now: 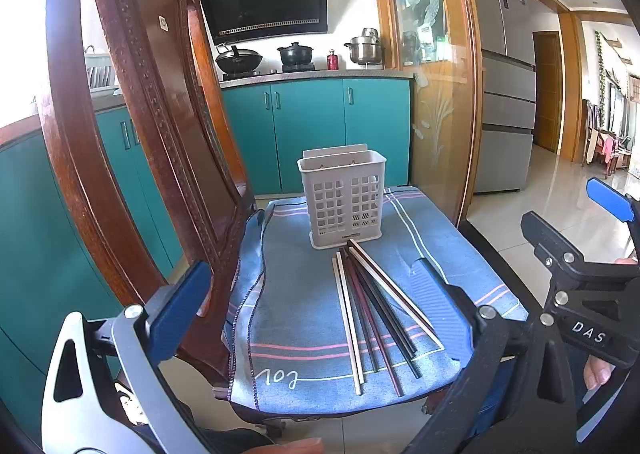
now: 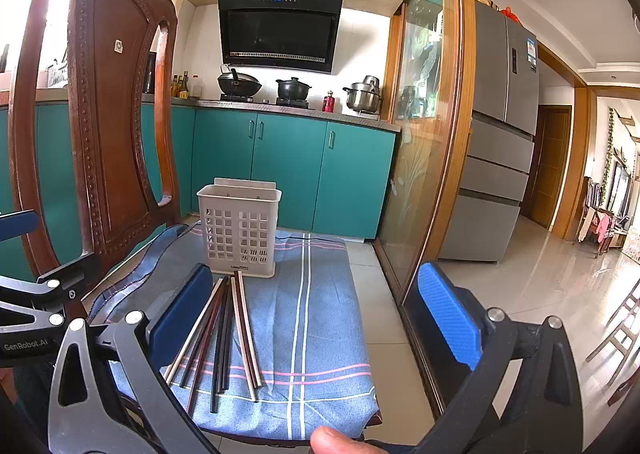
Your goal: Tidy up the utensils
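Observation:
Several chopsticks (image 1: 376, 310) in dark, red-brown and pale colours lie side by side on a blue cloth (image 1: 296, 294) over a chair seat. Their far tips nearly touch a white slotted utensil holder (image 1: 344, 202) that stands upright at the cloth's far end. My left gripper (image 1: 316, 306) hovers open above the near end of the chopsticks and holds nothing. In the right wrist view, the chopsticks (image 2: 224, 334) lie left of centre, in front of the holder (image 2: 240, 226). My right gripper (image 2: 316, 314) is also open and empty, to the right of the chopsticks.
The chair's carved wooden back (image 1: 132, 126) rises on the left of the seat. A glass sliding door in a wooden frame (image 2: 432, 158) stands close on the right. Teal cabinets (image 1: 312, 130) are behind, and tiled floor (image 2: 540, 278) spreads to the right.

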A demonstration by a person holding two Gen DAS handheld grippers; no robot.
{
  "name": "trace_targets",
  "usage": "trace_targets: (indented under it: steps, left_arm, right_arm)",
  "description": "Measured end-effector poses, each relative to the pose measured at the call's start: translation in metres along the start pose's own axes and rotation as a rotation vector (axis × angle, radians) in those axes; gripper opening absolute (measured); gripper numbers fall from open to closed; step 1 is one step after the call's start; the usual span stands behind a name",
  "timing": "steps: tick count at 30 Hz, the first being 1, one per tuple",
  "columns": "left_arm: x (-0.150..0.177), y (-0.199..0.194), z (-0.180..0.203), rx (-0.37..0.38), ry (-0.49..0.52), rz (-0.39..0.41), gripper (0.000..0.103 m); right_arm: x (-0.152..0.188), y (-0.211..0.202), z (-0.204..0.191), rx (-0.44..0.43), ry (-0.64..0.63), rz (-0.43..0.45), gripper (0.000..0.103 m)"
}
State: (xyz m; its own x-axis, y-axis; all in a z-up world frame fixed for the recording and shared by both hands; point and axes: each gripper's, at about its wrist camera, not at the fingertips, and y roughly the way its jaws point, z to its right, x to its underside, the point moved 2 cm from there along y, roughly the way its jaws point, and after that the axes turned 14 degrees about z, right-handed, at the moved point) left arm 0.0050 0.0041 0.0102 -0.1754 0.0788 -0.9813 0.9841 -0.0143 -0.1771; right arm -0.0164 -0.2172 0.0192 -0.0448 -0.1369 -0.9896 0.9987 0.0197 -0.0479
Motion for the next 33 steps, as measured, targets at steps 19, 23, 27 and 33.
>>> trace_targets:
  steps: [19, 23, 27, 33]
  left_arm:
    - [-0.0009, -0.0010, -0.0007, -0.001, 0.002, 0.003, 0.100]
    - [0.0000, -0.0013, 0.0001, -0.001, 0.003, 0.004, 0.100]
    - [-0.0003, -0.0010, -0.0003, -0.001, 0.005, 0.005, 0.100]
    - [0.0003, -0.0015, 0.0010, -0.001, 0.005, 0.005, 0.100]
  right_arm:
    - [-0.0010, -0.0023, -0.0029, -0.004, -0.005, 0.009, 0.101]
    - [-0.0017, -0.0029, -0.0045, -0.008, -0.009, 0.009, 0.101]
    - [-0.0021, -0.0026, -0.0044, -0.010, -0.009, 0.009, 0.100]
    - [-0.0024, -0.0027, -0.0048, -0.011, -0.009, 0.009, 0.101]
